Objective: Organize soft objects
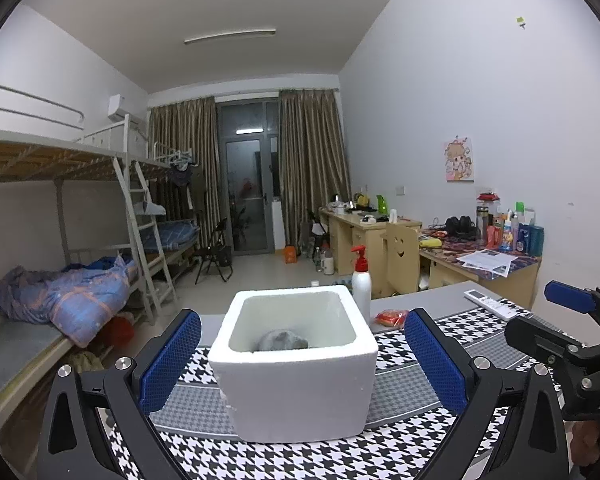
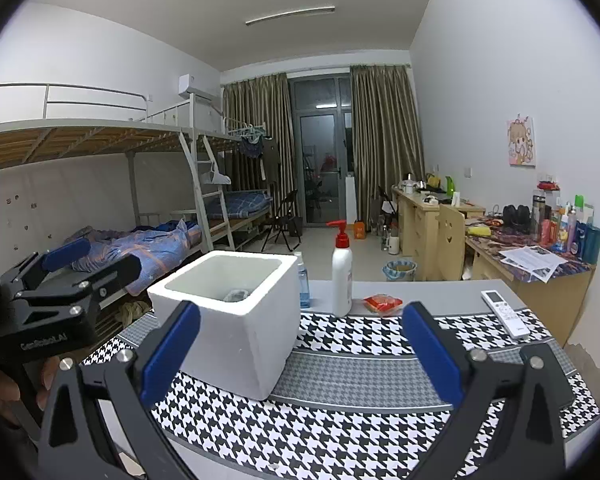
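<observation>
a grey soft object (image 1: pixel 283 340), crumpled and rounded, lies at the bottom of a white foam box (image 1: pixel 296 384), and this is the only soft thing we can see on the table. the box stands upright and open-topped on a black-and-white houndstooth mat (image 1: pixel 420 344) spread over a grey table (image 2: pixel 432 288). we hold our left gripper (image 1: pixel 302 360) directly in front of the box, its blue-padded jaws spread wide to either side of it, touching nothing and carrying nothing. our right gripper (image 2: pixel 300 356) hovers to the right of the box, jaws equally wide and empty, over bare mat. behind the box stand a white pump bottle with a red top (image 2: pixel 342 276), a small clear bottle with blue liquid (image 2: pixel 302 284), a red packet (image 2: pixel 383 303) and a white remote control (image 2: pixel 506 314). beyond the table we see a dormitory room with bunk beds and desks. with the soft object already in the box, we judge the task close to done. to finish well, we should keep both grippers clear of the light foam walls, which would likely shift at a nudge, and draw back slowly. if more soft items turn up, we should lower them straight down through the opening.
</observation>
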A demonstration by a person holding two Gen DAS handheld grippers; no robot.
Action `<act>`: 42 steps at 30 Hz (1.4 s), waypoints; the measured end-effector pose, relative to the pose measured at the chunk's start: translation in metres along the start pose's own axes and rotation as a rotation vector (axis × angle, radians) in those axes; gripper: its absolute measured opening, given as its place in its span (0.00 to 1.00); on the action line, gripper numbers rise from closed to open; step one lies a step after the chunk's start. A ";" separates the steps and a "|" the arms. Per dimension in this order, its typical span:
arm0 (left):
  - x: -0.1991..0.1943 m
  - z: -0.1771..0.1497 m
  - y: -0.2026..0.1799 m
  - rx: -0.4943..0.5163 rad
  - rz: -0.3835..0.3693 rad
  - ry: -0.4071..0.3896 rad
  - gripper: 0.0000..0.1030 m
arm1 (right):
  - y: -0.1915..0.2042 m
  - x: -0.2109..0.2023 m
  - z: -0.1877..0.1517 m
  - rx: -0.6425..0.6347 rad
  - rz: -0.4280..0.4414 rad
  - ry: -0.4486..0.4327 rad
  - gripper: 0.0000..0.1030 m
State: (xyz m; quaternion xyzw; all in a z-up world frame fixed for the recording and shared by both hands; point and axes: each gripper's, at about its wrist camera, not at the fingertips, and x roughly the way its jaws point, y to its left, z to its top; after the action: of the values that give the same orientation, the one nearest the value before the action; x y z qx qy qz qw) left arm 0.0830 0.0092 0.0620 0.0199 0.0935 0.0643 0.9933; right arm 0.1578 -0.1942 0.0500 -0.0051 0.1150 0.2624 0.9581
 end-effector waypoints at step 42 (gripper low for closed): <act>-0.063 -0.049 -0.003 -0.024 0.014 -0.045 0.99 | 0.018 -0.051 -0.047 -0.013 -0.029 -0.066 0.99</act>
State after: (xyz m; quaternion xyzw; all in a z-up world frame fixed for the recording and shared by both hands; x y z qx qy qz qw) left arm 0.0123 -0.0004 0.0252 0.0102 0.0700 0.0719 0.9949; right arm 0.0953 -0.2074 0.0161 -0.0044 0.0814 0.2493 0.9650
